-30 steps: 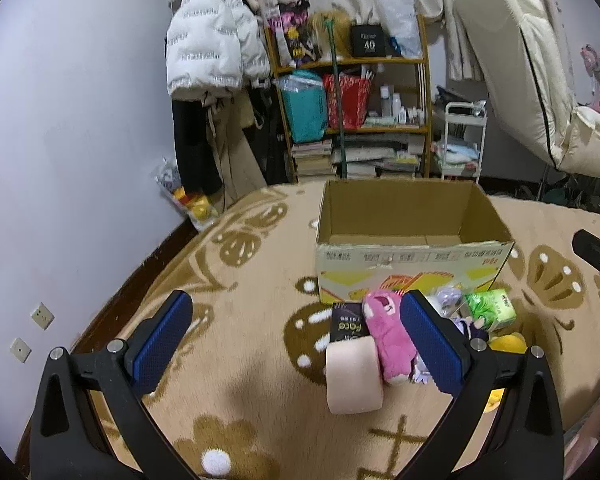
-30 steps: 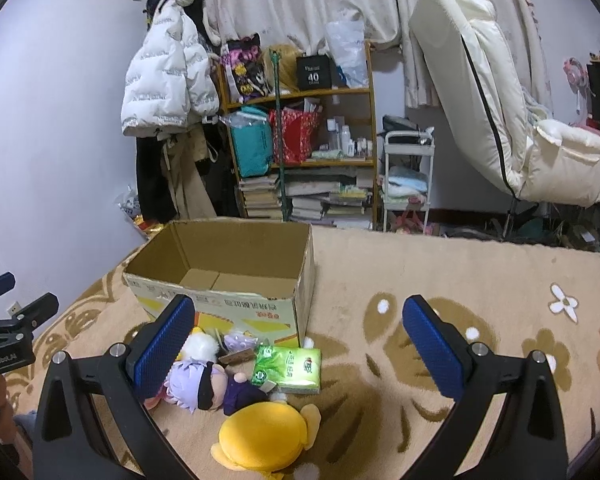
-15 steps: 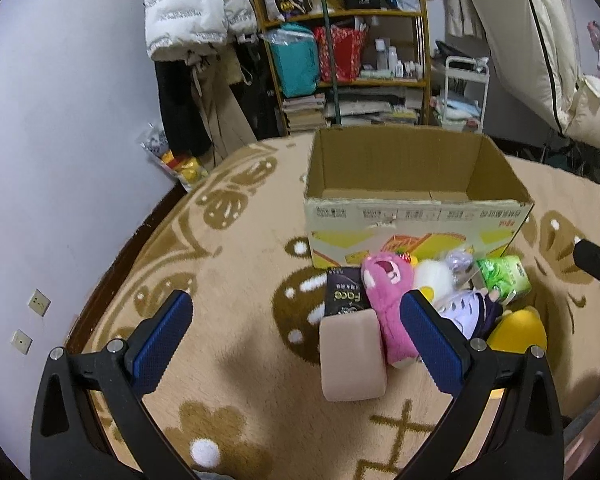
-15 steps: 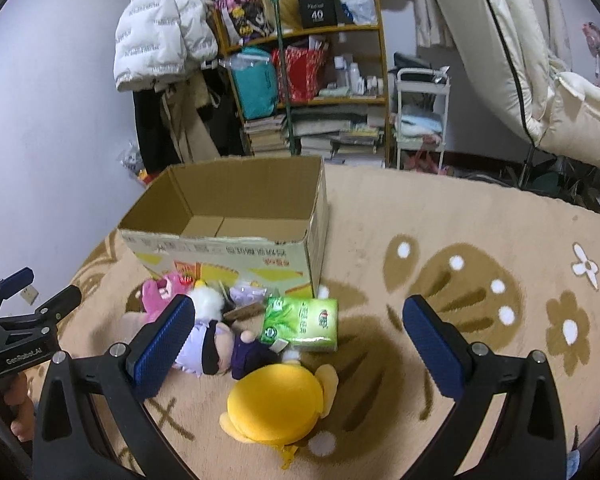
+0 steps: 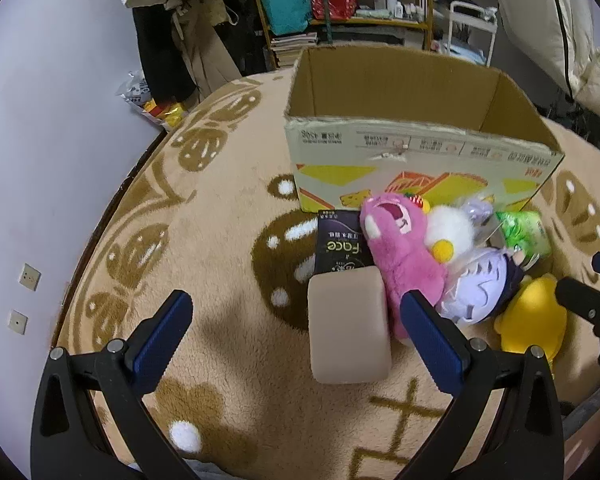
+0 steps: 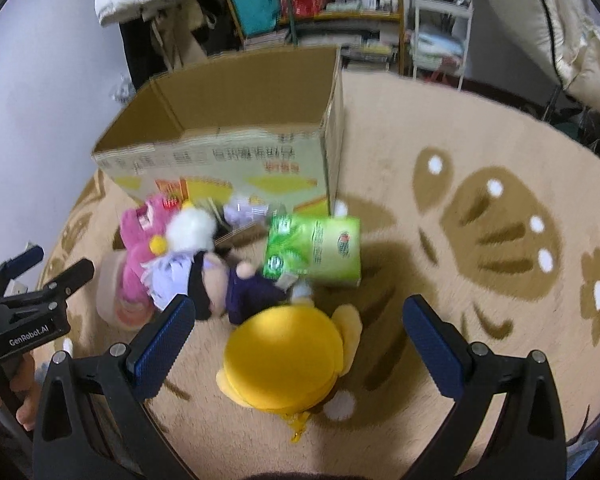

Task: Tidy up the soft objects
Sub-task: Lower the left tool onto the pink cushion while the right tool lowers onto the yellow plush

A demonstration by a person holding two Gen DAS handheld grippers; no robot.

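Observation:
An open empty cardboard box (image 5: 412,136) stands on the rug; it also shows in the right wrist view (image 6: 236,148). In front of it lie a beige foam block (image 5: 348,328), a black "Face" pack (image 5: 340,246), a pink plush (image 5: 400,248), a white plush (image 5: 448,232), a purple-haired doll (image 5: 480,288), a green tissue pack (image 6: 314,250) and a yellow plush (image 6: 288,356). My left gripper (image 5: 300,332) is open above the foam block. My right gripper (image 6: 300,336) is open above the yellow plush.
A patterned beige rug (image 5: 204,216) covers the floor. A wall (image 5: 40,120) runs along the left. Shelves (image 5: 340,0), hanging coats (image 5: 172,20), a white cart (image 6: 440,28) and a cream recliner (image 6: 572,28) stand behind the box.
Both grippers have tilted down and moved closer to the pile of soft things. Both stay open and empty.

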